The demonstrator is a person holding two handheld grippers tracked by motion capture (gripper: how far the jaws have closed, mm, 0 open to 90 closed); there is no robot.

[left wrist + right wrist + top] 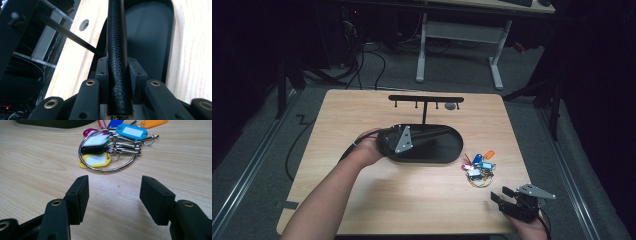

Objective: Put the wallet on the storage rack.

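Note:
A black oval tray [439,146] lies mid-table, and a thin post rises from it to a black T-shaped hanger bar [426,99] with small pegs. My left gripper [399,137] is at the tray's left end, shut on its textured rim [117,37], which runs straight up between the pads in the left gripper view. The tray's inside [150,37] lies to the right of that rim. A bunch of keys with coloured tags on a metal ring [478,167] [110,150] lies right of the tray. My right gripper [504,195] [113,195] rests near the table's front right corner, open and holding nothing, with the keys just beyond its jaws.
A round cable hole [451,106] [84,25] sits in the tabletop near the back edge. Behind the table stands a white-legged desk [462,30], with cables on the floor to the left. Bare wood lies between the tray and the front edge.

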